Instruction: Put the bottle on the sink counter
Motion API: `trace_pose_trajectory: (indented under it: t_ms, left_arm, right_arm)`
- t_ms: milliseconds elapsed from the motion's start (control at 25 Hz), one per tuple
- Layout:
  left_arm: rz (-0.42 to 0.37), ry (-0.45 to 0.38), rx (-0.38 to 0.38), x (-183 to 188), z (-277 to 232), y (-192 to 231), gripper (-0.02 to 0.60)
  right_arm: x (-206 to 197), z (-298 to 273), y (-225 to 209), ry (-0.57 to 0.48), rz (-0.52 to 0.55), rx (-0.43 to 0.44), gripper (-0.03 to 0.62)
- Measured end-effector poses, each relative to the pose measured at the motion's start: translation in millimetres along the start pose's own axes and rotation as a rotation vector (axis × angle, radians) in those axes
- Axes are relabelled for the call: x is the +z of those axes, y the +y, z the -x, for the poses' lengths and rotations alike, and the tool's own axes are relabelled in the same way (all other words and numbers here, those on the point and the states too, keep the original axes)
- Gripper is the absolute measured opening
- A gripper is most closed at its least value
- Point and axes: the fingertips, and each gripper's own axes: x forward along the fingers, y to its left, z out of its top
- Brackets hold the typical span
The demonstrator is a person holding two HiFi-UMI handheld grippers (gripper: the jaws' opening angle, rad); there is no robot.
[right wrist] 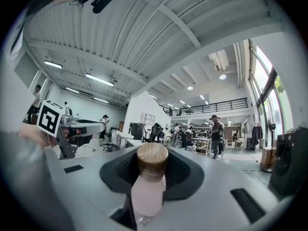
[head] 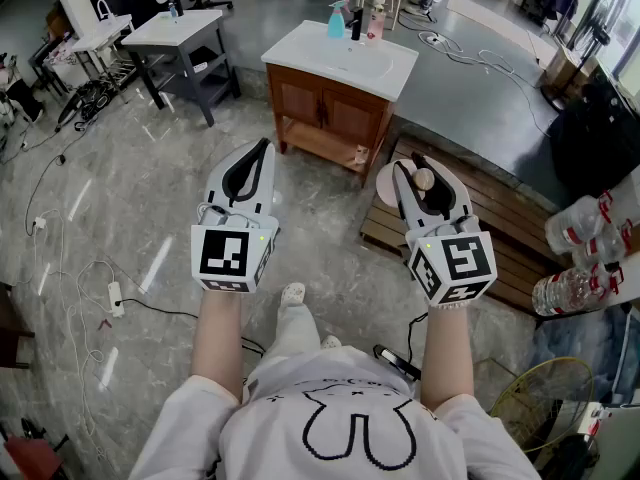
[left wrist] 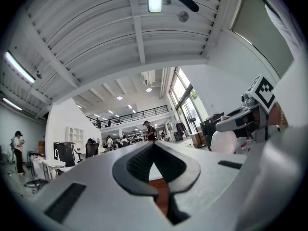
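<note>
In the right gripper view a pale pink bottle with a round wooden cap stands between the jaws, its cap pointing away from the camera. My right gripper is shut on this bottle, held in the air right of centre in the head view. My left gripper hangs beside it at the same height, jaws shut with nothing between them; its tips meet in the left gripper view. The sink counter, a white top with a basin on a wooden cabinet, stands ahead on the floor, well beyond both grippers.
On the counter's back edge stand a blue bottle, a dark faucet and a pinkish bottle. A grey table is at back left, a wooden pallet to the right, water bottles at far right, and cables with a power strip on the floor.
</note>
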Motion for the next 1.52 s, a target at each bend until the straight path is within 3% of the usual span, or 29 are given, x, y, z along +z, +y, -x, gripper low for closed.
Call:
trace_pose_trajectory:
  t_ms: [560,1200,1520]
  left_arm:
    - [0.028,-0.025,-0.006,-12,-41,29,0.009]
    - [0.061,-0.048,-0.013,-58,-168,131,0.009]
    - [0.071,-0.051,-0.05,-81,-232,183,0.009]
  right_arm:
    - [-5,-44,-11,0.02,-0.004,-0.006,0.13]
    - [-14,-203,-37,0.053,0.023,-0.008,0.13]
    - [-20,-279,-49,0.069,0.011,-0.049,0.13]
